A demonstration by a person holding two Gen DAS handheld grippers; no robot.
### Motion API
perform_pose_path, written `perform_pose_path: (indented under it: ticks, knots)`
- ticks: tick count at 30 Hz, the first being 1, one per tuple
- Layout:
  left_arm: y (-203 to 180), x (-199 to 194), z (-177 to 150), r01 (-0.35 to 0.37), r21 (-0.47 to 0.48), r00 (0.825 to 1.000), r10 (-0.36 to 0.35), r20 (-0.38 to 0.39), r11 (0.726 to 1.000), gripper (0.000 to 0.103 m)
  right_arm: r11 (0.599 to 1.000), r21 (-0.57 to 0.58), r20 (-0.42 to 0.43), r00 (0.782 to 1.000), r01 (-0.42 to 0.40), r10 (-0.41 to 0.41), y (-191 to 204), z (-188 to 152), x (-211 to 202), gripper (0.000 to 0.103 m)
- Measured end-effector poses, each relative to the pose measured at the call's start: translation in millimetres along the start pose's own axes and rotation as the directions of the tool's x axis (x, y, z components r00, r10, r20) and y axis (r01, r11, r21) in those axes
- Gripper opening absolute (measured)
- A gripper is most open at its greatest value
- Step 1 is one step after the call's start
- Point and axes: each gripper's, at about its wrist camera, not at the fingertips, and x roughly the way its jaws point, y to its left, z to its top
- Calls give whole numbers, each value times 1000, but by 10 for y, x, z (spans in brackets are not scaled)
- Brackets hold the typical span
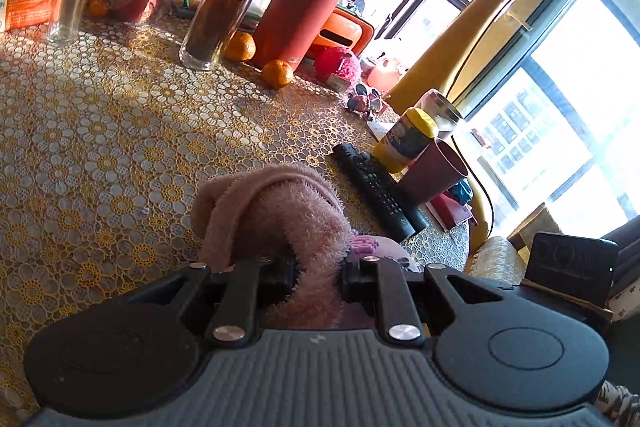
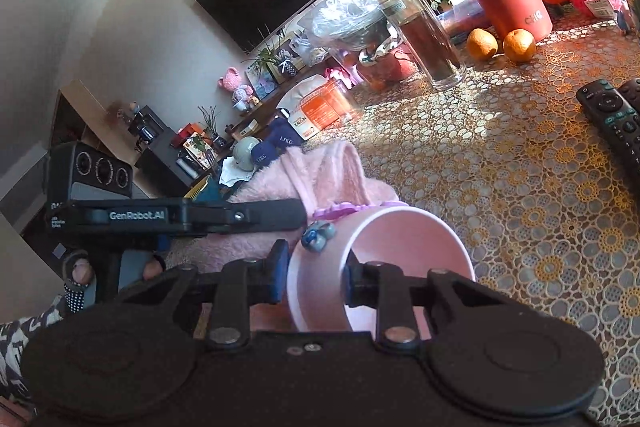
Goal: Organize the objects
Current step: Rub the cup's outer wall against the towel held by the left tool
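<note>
The left gripper (image 1: 316,277) reaches forward low over the table (image 1: 100,131), jaws pinching a fold of the pink towel (image 1: 280,211), which bunches up just ahead of it and hides the fingertips. In the right wrist view the same gripper (image 2: 294,213) comes in from the left, level with the tabletop, with a gloved hand (image 2: 80,273) on its handle; the hand is partly cut off. The right gripper (image 2: 314,281) is tilted towards the table, its jaws clamped on the wall of a pink cup (image 2: 400,239), one finger outside, one inside the mouth. The cup lies tipped on its side at the table's near edge, touching the towel; its base is hidden by the gripper body. Small purple and blue ornaments (image 2: 320,233) sit at its rim, too blurred to identify. A remote (image 2: 612,119) lies well apart at right, cut off by the frame.
</note>
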Motion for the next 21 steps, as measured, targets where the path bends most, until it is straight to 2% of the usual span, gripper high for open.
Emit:
perform_pose_path:
  ticks: [3,8,14,17,21]
  knots:
    - [186,57,-28,-6,-76,1000,5,-19,997,19,1000,-7,2,1000,-8,8,-9,-16,-3,25]
    - [325,37,-119,-23,-102,999,20,-24,994,19,1000,19,23,1000,-9,9,-38,-28,-10,25]
    - [220,-109,-250,-80,5,997,80,-14,997,19,995,101,50,999,14,-20,-72,-16,-13,24]
    - [151,-156,-313,-133,63,991,133,0,989,19,987,162,85,996,20,-34,-82,9,-43,22]
    - [29,-134,-393,-202,151,979,202,17,968,19,988,152,139,990,-9,-13,56,98,-129,21]
